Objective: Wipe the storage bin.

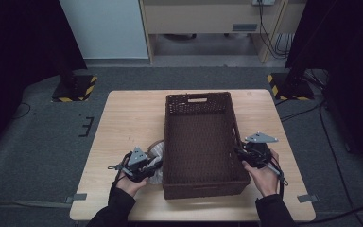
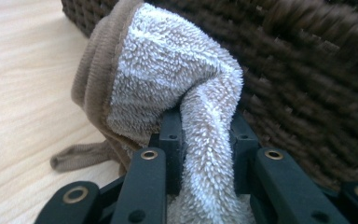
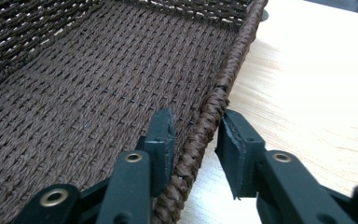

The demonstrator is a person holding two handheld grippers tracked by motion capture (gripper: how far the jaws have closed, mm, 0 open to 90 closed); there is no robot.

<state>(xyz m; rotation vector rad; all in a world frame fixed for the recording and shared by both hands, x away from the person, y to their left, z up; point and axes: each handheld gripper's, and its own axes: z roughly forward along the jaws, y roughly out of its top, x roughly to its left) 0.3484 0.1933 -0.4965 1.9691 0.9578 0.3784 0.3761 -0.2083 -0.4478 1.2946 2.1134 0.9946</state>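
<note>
A dark brown woven basket (image 1: 198, 96) stands in the middle of the wooden table (image 1: 123, 118). A fluffy beige cloth (image 2: 168, 60) with a brown ribbed hem lies bunched against the basket's left outer wall (image 2: 307, 84). My left gripper (image 2: 207, 121) is shut on a fold of this cloth (image 1: 157, 151), low beside the basket, and it appears in the high view as the left gripper (image 1: 155, 163). My right gripper (image 3: 196, 126) straddles the basket's right rim (image 3: 205, 121), one jaw inside and one outside. A thin gap remains at the outer pad (image 3: 226, 140). The high view places the right gripper (image 1: 239, 151) at that rim.
The basket's inside (image 3: 98, 93) holds nothing. Bare tabletop (image 3: 317, 84) lies right of the basket and reaches the table's edges. A person's hands and dark sleeves (image 1: 118, 208) enter from the near edge. Grey carpet and stand bases with yellow-black tape (image 1: 75, 87) surround the table.
</note>
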